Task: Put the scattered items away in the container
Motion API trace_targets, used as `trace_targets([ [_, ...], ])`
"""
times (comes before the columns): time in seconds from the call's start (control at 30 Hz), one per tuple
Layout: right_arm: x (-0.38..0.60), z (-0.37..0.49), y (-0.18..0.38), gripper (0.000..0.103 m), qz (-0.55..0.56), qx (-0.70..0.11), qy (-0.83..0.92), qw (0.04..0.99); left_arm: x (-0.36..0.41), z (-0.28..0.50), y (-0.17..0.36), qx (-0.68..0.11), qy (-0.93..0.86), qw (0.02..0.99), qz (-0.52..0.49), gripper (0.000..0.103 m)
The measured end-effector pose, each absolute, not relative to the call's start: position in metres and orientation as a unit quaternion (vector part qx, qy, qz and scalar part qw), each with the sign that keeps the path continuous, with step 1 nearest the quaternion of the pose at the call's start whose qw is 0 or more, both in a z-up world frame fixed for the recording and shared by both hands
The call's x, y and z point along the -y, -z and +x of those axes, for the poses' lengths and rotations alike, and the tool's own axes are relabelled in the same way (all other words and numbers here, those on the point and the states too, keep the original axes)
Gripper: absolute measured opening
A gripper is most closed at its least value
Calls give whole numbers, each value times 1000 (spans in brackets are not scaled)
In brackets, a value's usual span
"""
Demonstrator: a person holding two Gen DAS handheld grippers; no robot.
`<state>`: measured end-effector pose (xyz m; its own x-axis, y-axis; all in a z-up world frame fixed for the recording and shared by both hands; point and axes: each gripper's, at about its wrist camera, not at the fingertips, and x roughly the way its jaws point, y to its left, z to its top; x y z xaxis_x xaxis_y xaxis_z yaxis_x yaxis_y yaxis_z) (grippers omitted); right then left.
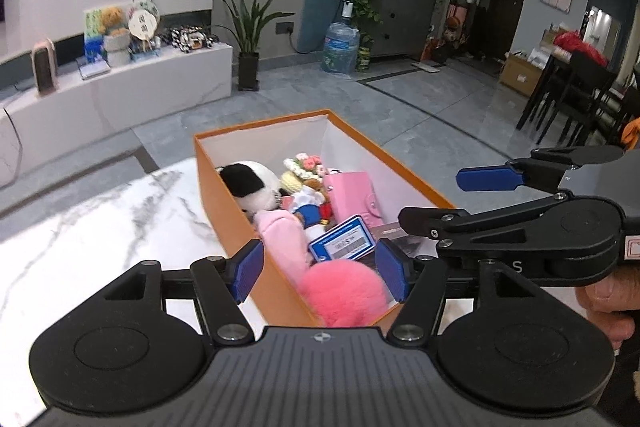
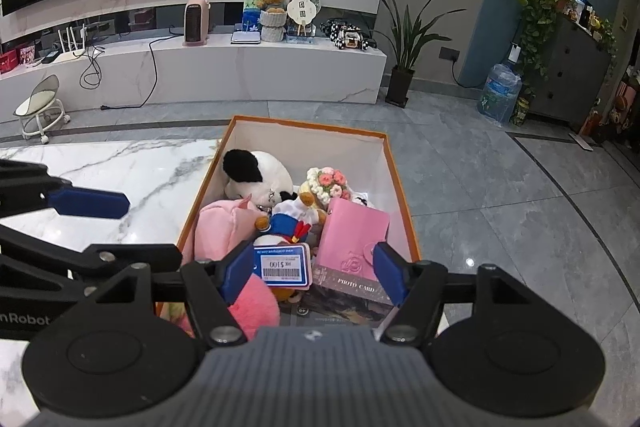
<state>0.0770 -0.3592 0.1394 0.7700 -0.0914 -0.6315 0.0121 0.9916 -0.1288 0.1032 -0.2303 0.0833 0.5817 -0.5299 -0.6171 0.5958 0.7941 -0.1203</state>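
An orange cardboard box (image 2: 402,187) with a white lining stands on a marble-topped table (image 2: 120,167), packed with a plush panda (image 2: 256,175), a pink plush toy (image 2: 224,223), a crocheted flower bouquet (image 2: 326,183), a sailor-suited duck doll (image 2: 290,221), a pink card holder (image 2: 354,237), a blue-framed price tag (image 2: 282,265), a fluffy pink pom-pom (image 1: 344,293) and a photo card book (image 2: 352,293). Above its near end, 2 hand-held grippers hover side by side, the left gripper (image 1: 320,269) and the right gripper (image 2: 310,273), each with blue pads apart and nothing clamped between them.
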Motion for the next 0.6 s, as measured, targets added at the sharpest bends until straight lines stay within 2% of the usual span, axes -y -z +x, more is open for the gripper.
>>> trace_targets([
  [0.3,358,73,-140,72,-49,-341,36,938,230,96,-88,-319,304,895,66,73],
  [0.47,358,72,-138,79,-47,-343,48,937,226,95,-88,-320,295,898,61,92],
  [0.6,359,69,-138,81,-36,-340,53,938,222,94,-88,-321,294,899,52,95],
])
